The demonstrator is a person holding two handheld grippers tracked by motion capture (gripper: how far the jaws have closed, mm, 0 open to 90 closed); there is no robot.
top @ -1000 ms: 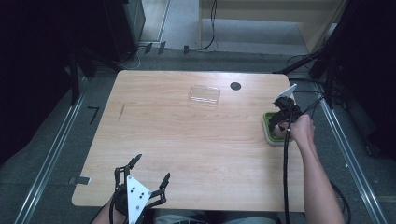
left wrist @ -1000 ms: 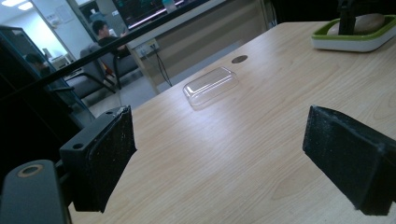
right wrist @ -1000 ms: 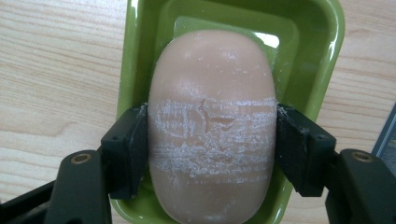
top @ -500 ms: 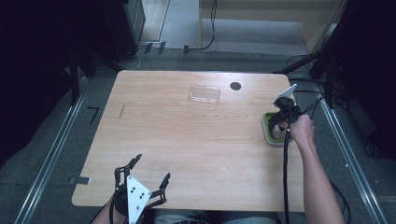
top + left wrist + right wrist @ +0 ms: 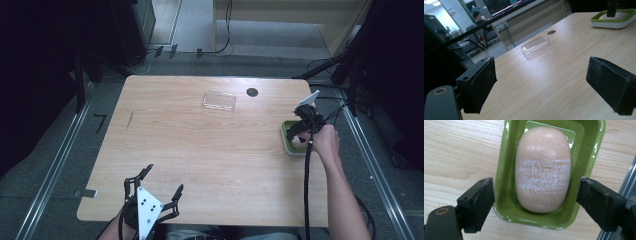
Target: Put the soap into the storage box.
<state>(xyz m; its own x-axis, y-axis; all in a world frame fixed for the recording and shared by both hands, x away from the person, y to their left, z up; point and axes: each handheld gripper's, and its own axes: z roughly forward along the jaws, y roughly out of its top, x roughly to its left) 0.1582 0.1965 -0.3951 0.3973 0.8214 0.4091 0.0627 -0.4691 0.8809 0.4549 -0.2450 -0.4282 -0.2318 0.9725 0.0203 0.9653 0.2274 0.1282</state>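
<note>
A pale peach bar of soap (image 5: 542, 170), scuffed white across its middle, lies in a green dish (image 5: 506, 157) at the table's right edge. My right gripper (image 5: 535, 202) hovers straight over it, pointing down. Its jaws have just been opening and now stand wide, one on each side of the soap without touching it. In the high view the right gripper (image 5: 298, 131) sits over the dish (image 5: 287, 142). My left gripper (image 5: 165, 177) rests open at the near left edge with nothing between its pads (image 5: 482, 82).
A clear plastic lid (image 5: 219, 101) lies flat at the table's far middle, with a small black round hole (image 5: 252, 92) just to its right. The right gripper's cable runs down along the forearm. Metal rails flank the table (image 5: 200, 150) on the floor.
</note>
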